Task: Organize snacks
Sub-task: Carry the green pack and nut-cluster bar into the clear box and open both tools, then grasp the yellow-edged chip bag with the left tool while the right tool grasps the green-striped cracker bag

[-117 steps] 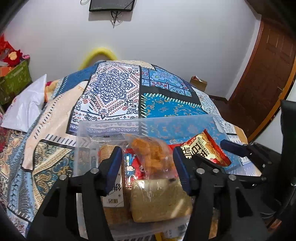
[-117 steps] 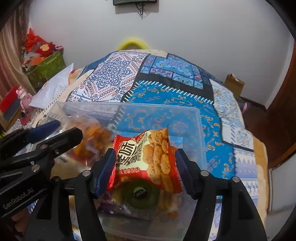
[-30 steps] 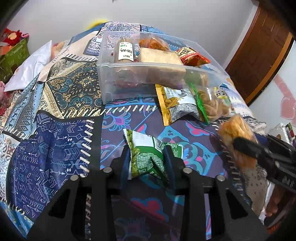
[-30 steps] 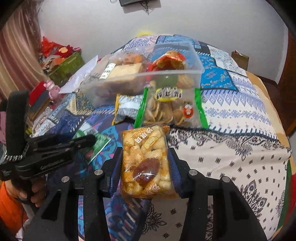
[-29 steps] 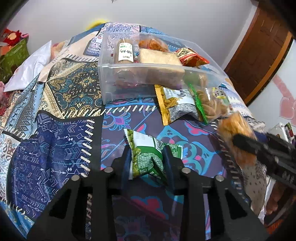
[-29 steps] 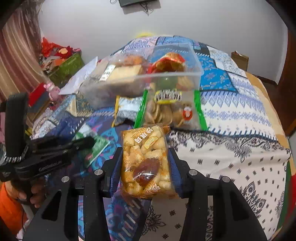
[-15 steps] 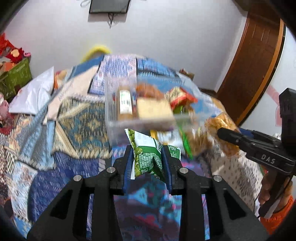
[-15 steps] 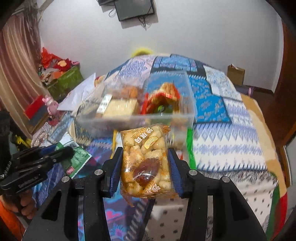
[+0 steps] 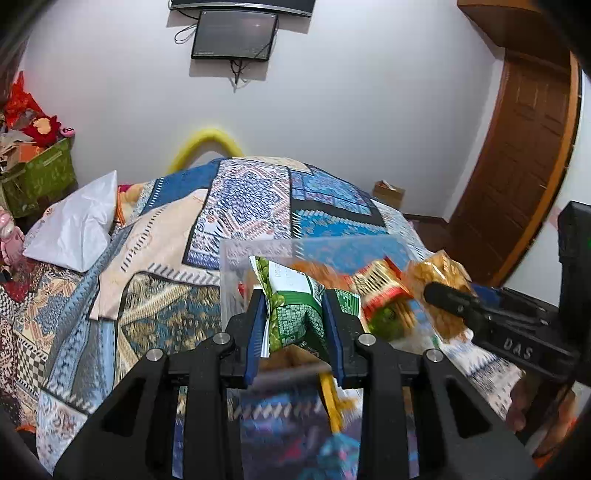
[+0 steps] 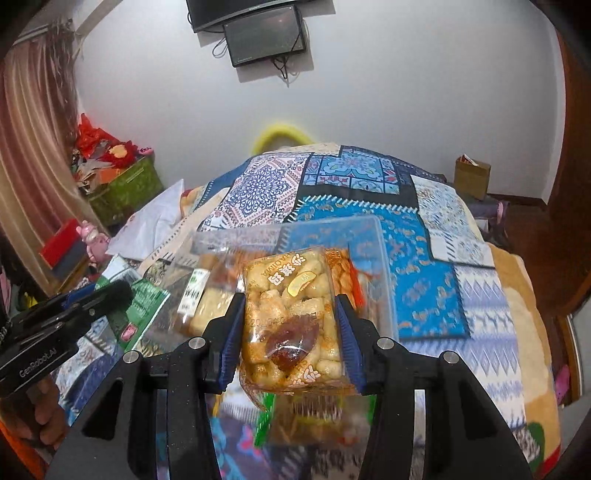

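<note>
Left wrist view: my left fingers [image 9: 261,326] pinch the green packet [image 9: 295,314], my right fingers [image 10: 343,334] clamp the puffs bag [image 10: 291,321], both held above the bin [image 10: 376,258] on the bed [image 10: 436,295].

A wall-mounted screen [image 9: 234,34] hangs above the patchwork bedspread [image 9: 258,199].

The green and white packet [image 9: 295,314] has a small grid pattern. The clear packet [image 10: 291,325] shows golden pieces. The bedspread [image 9: 258,199] is blue patchwork with ornaments.
</note>
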`<state>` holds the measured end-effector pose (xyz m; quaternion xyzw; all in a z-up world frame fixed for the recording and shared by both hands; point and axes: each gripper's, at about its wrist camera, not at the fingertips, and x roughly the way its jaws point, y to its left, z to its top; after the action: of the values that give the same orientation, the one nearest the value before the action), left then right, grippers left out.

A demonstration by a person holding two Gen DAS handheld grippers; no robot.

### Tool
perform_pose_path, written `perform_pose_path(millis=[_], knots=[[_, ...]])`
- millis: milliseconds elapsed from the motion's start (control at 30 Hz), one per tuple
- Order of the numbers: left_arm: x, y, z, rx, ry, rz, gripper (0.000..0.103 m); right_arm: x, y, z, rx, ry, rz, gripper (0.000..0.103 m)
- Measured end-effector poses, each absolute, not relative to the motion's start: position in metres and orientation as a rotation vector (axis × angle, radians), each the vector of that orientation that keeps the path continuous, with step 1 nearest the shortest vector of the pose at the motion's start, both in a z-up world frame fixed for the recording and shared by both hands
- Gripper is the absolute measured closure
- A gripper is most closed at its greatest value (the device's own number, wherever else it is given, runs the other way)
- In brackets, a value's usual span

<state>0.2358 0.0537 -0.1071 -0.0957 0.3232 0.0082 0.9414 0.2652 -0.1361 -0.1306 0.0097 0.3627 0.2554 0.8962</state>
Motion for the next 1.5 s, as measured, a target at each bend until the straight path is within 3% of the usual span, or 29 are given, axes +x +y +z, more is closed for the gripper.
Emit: perform_pose_path(millis=[633,700,867,1033,1500], knots=[[0.301,0.070,-0.157,-0.227,0.729,0.093,0.070,0.289,-0.103,-0.174,-0.079,0.859,0.561,0.059],[0.300,0.072,-0.158,-0.222,0.738,0.102,0.066,0.288,-0.103,-0.176,-0.083,0.867,0.558,0.059],[0.292,0.066,-0.155,-0.166,0.764,0.097,0.042,0.288,-0.106,-0.174,-0.081,0.900,0.549,0.058],[0.275,0.057,-0.140,-0.109,0.753,0.077,0.040,0.276,-0.115,-0.160,-0.087,0.877,0.540,0.046],[0.212,0.047,-0.114,-0.160,0.754,0.023,0.037,0.243,-0.162,-0.134,-0.083,0.811,0.465,0.026]])
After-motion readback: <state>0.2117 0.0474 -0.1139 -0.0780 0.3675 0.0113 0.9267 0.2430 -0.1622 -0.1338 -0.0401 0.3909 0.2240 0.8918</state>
